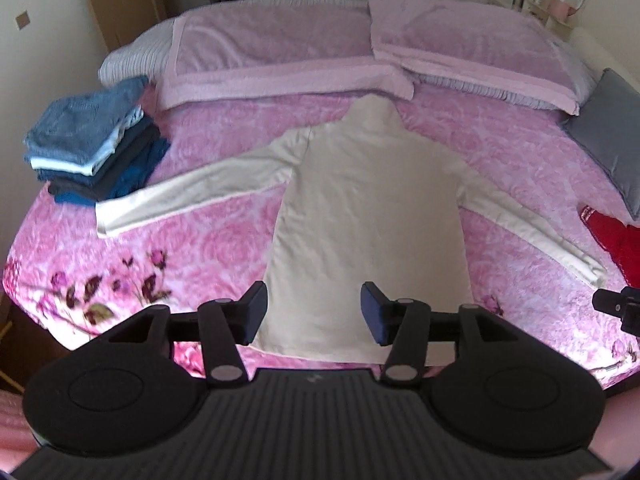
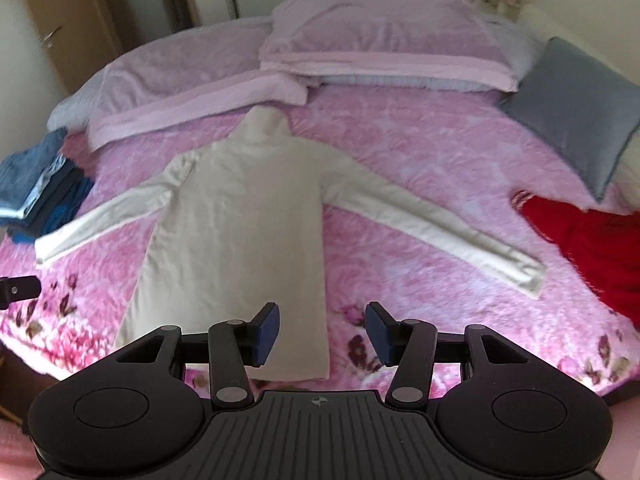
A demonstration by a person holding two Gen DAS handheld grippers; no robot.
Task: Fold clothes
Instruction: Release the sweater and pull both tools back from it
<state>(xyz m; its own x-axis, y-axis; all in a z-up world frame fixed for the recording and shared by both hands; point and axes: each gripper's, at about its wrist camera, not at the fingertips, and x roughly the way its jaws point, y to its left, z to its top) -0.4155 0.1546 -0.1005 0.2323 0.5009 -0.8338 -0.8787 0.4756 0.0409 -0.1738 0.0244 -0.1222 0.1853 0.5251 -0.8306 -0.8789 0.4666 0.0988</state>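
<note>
Sweater [image 1: 360,216], cream with a high neck, lies flat on the pink floral bedspread [image 2: 420,152], and both claws hang just over its near hem. The left claw [image 1: 314,312] has its jaws wide apart, clamped on nothing, straddling the left half of the hem; the right claw [image 2: 322,330] is likewise apart and empty, over the hem's right corner with one pad above cloth and the other above the bedspread. A risk, as I judge it: a pinch here could take only the top layer, or catch the plush bedspread with it, so the sweater would lift unevenly and wrinkle. Pulling on one corner alone would skew the body. The sweater's long axis runs from the hem at the bed's near edge to the neck, which points away toward the pillows [image 1: 280,60]. The sleeves spread outward and slightly toward the near side; the left cuff [image 1: 106,220] lies just beside a stack of folded clothes [image 1: 96,140], which a swept sleeve could knock. The right cuff [image 2: 528,276] ends near a red garment [image 2: 592,248] and could tangle with it.
</note>
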